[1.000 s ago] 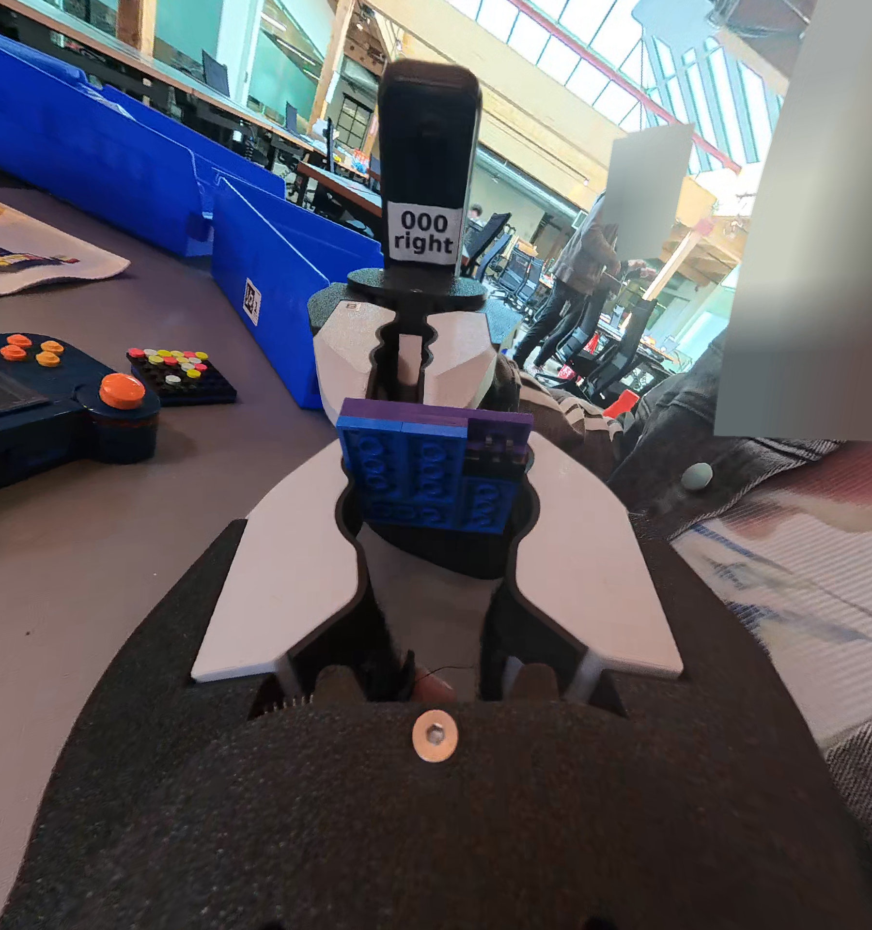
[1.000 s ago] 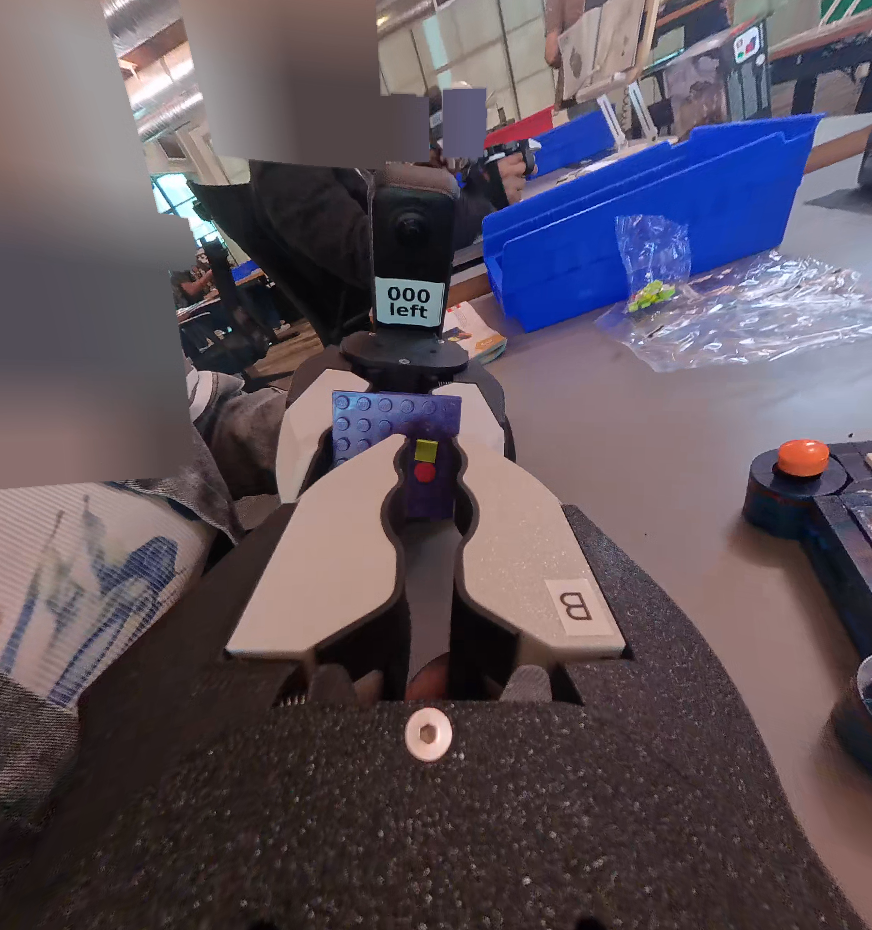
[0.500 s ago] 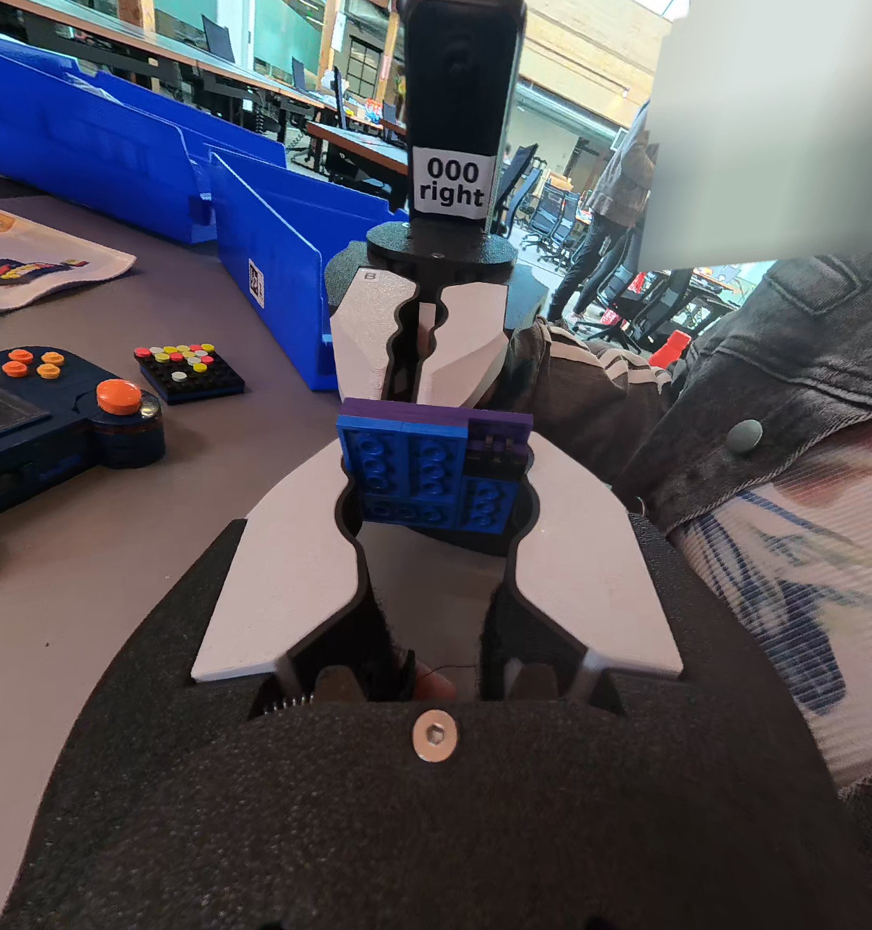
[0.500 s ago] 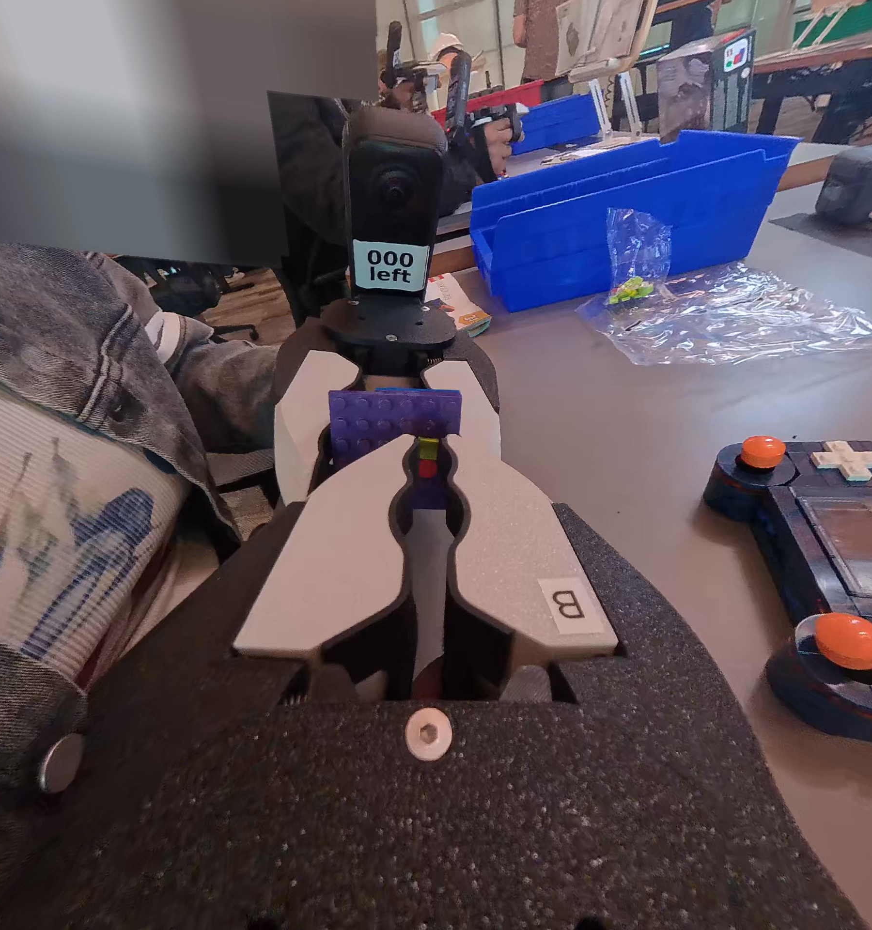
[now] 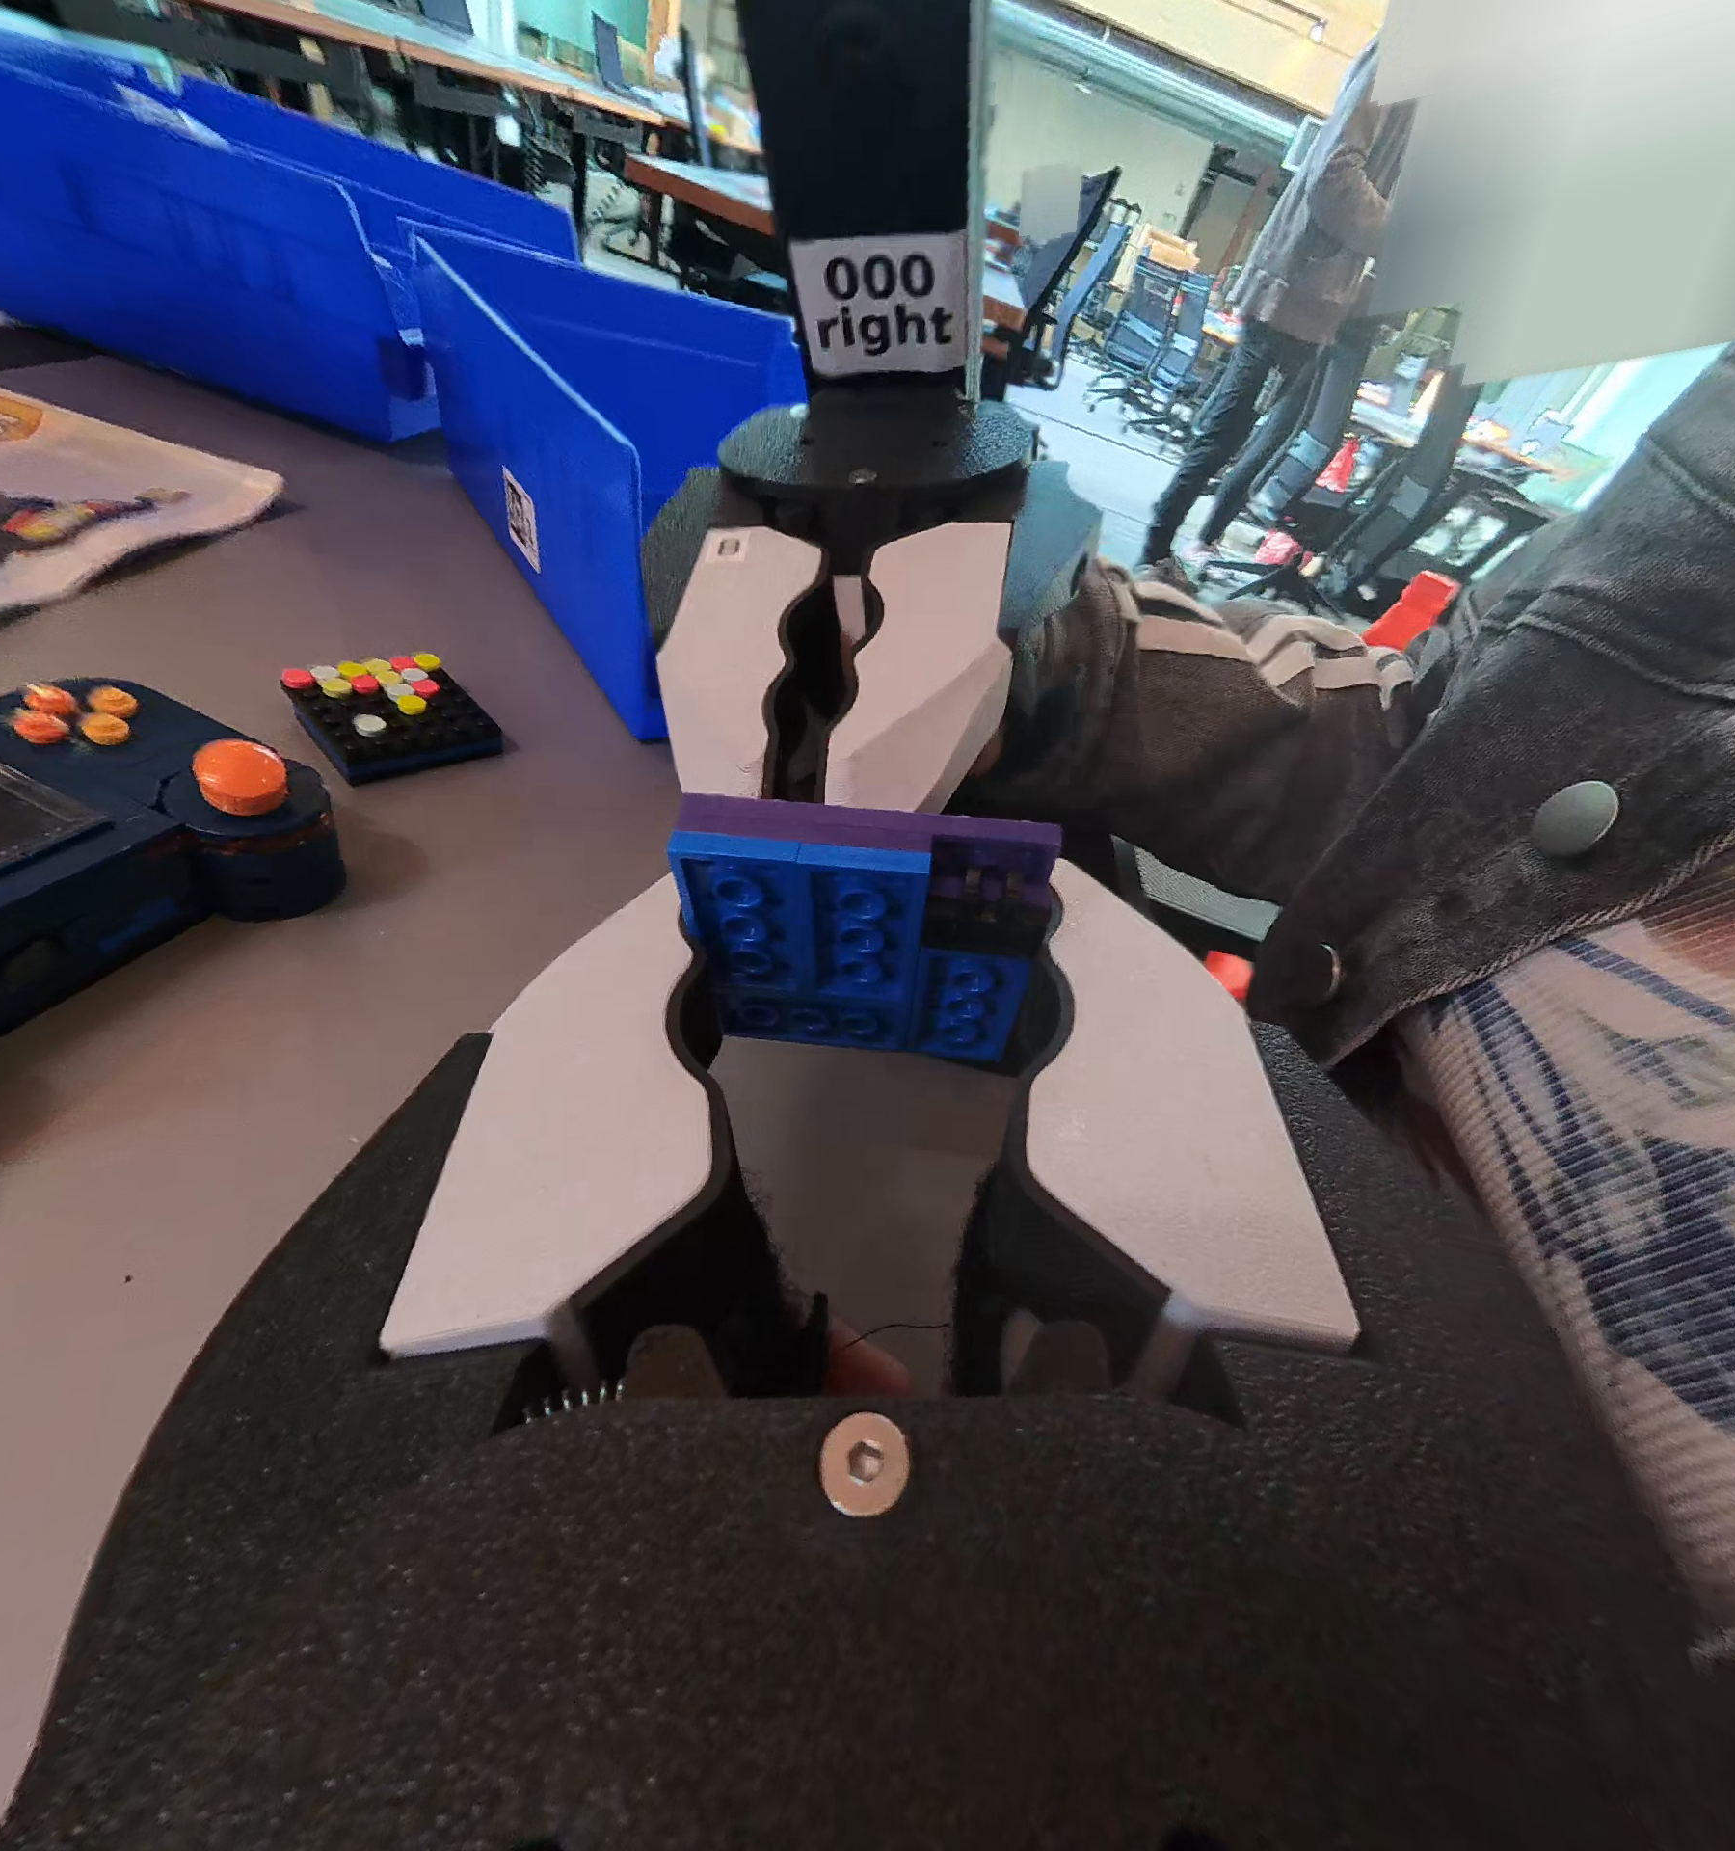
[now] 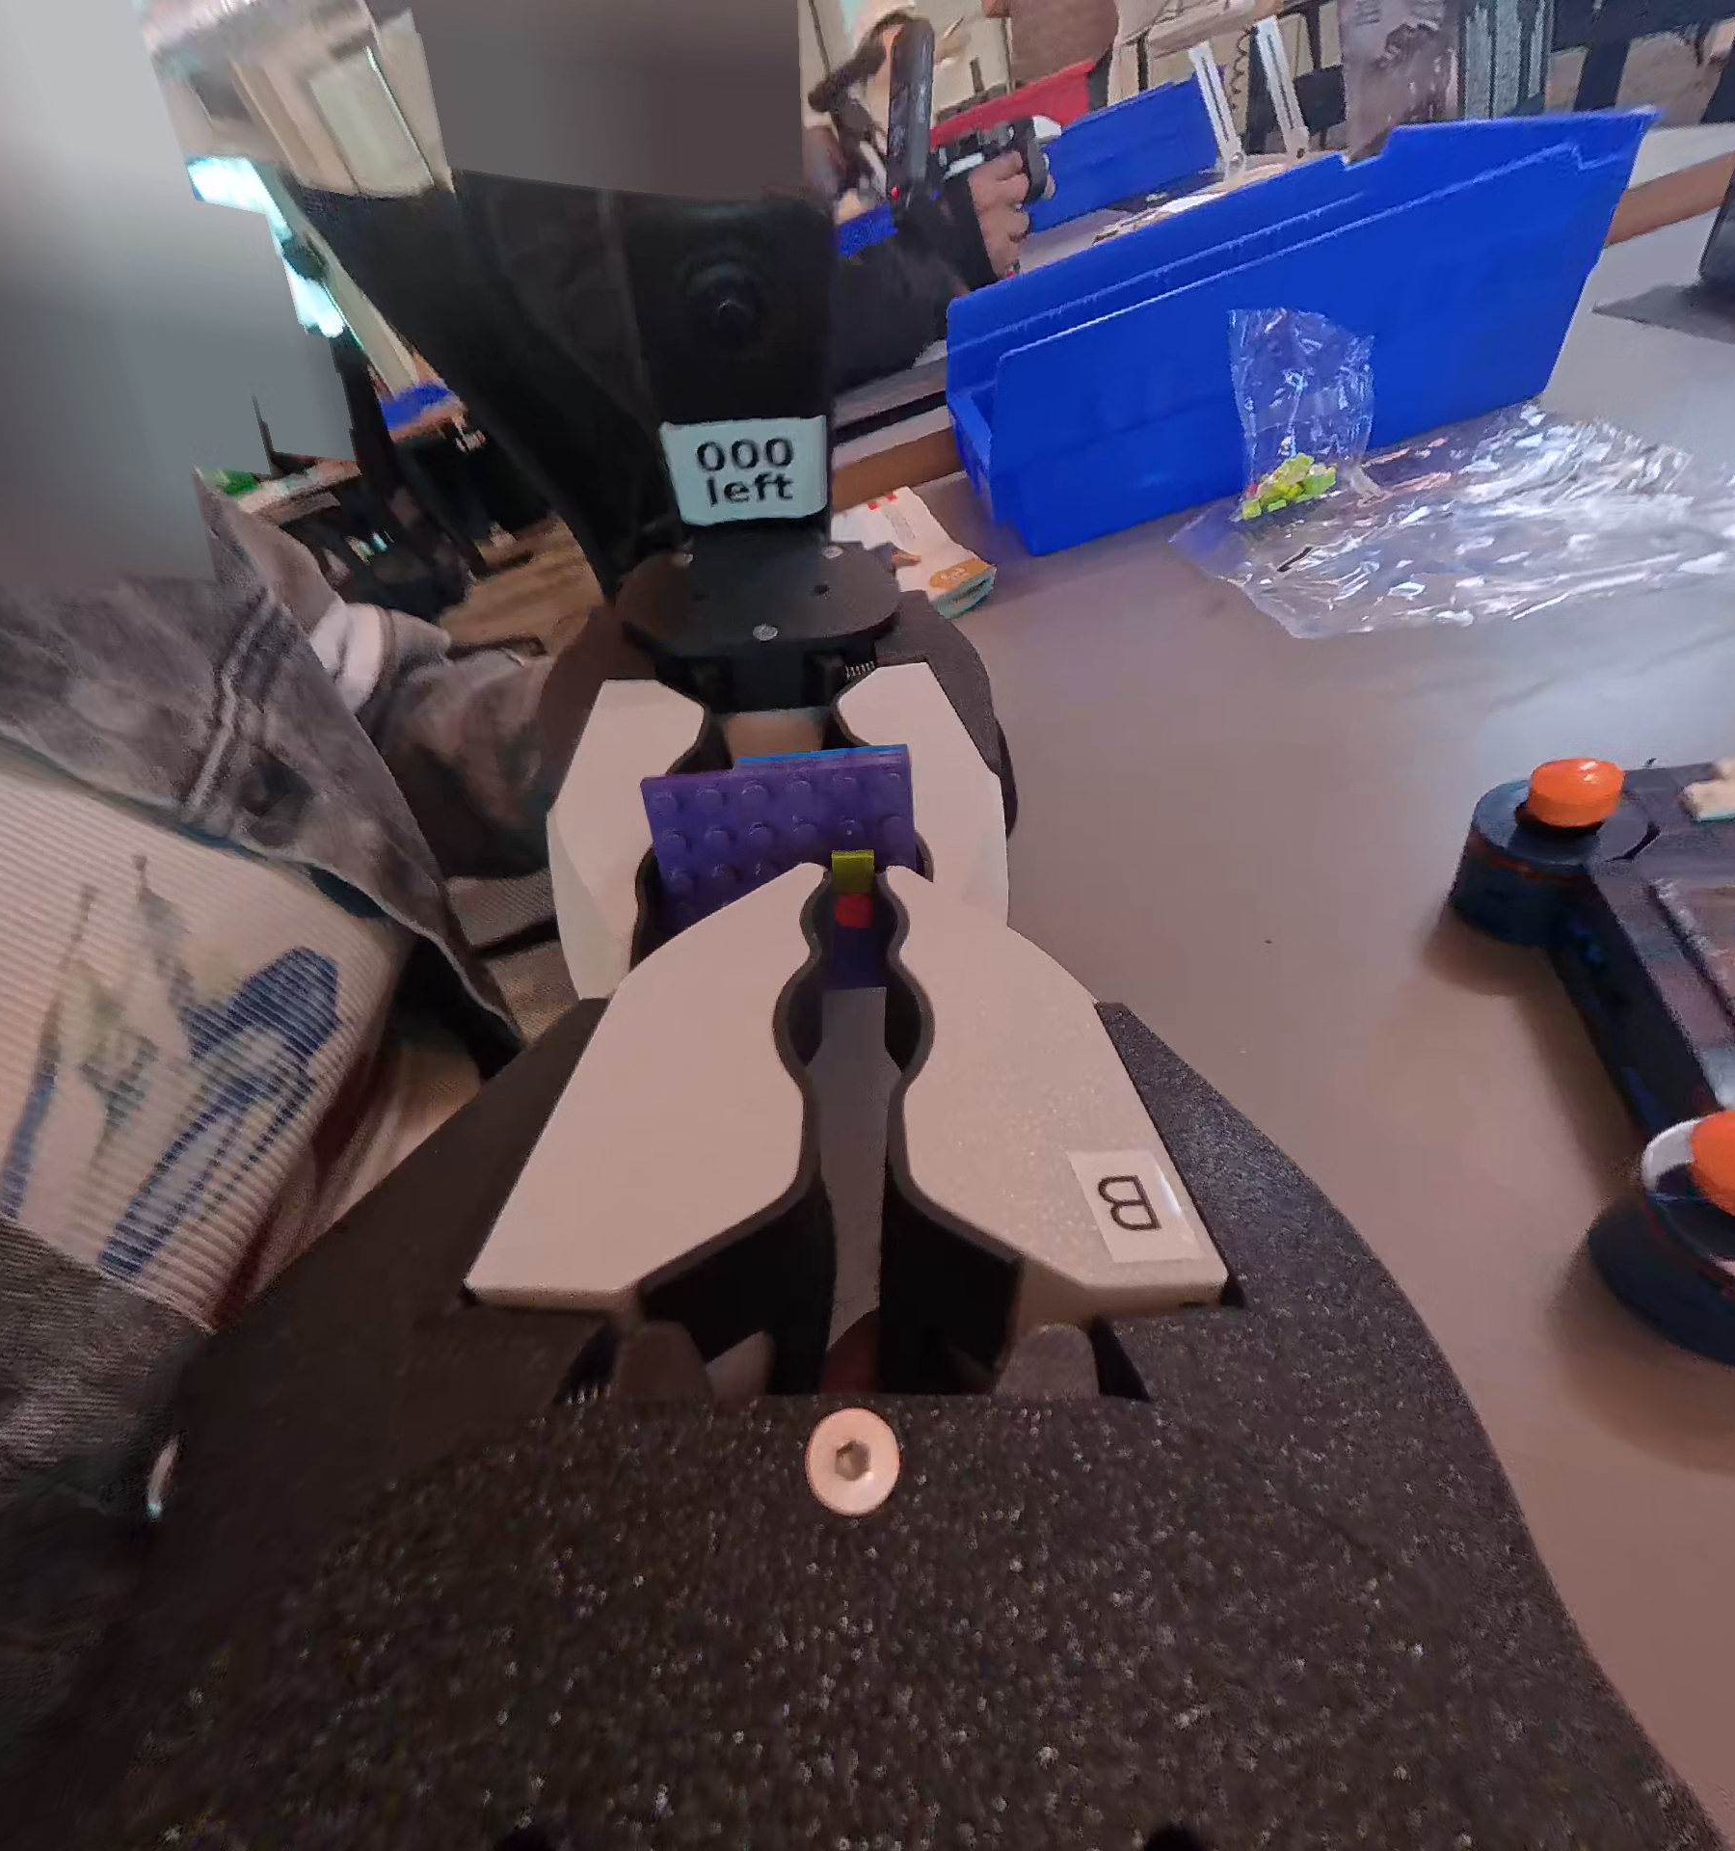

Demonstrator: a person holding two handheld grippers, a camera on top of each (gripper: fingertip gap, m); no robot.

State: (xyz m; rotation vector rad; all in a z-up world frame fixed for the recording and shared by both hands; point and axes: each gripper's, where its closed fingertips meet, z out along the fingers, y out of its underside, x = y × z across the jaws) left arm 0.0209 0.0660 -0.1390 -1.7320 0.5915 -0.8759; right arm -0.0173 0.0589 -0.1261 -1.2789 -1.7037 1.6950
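My left gripper (image 5: 863, 932) is shut on the side edges of a flat blue and purple brick plate (image 5: 823, 942) and holds it upright above the table. My right gripper (image 5: 811, 786) faces it from the far side, with its tips at the plate's upper edge. In the right wrist view, the right gripper (image 6: 853, 881) is nearly closed. A small yellow-green piece (image 6: 851, 869) and a red piece (image 6: 851, 911) show between its tips, against the plate's purple studded face (image 6: 773, 821). The left gripper (image 6: 778, 801) holds the plate behind them.
A dark blue brick-built game console with orange buttons (image 5: 92, 831) (image 6: 1695, 952) lies on the grey table. A black plate with coloured studs (image 5: 393, 711), blue bins (image 5: 563, 421) (image 6: 1294, 300), a booklet (image 5: 62, 501) and a clear plastic bag (image 6: 1494, 521) are nearby. A person's denim jacket (image 5: 1544, 801) is close.
Both grippers have tilted downward together, so more table and less ceiling shows. The right gripper looks closer to the plate. The left gripper's hold on the plate is unchanged.
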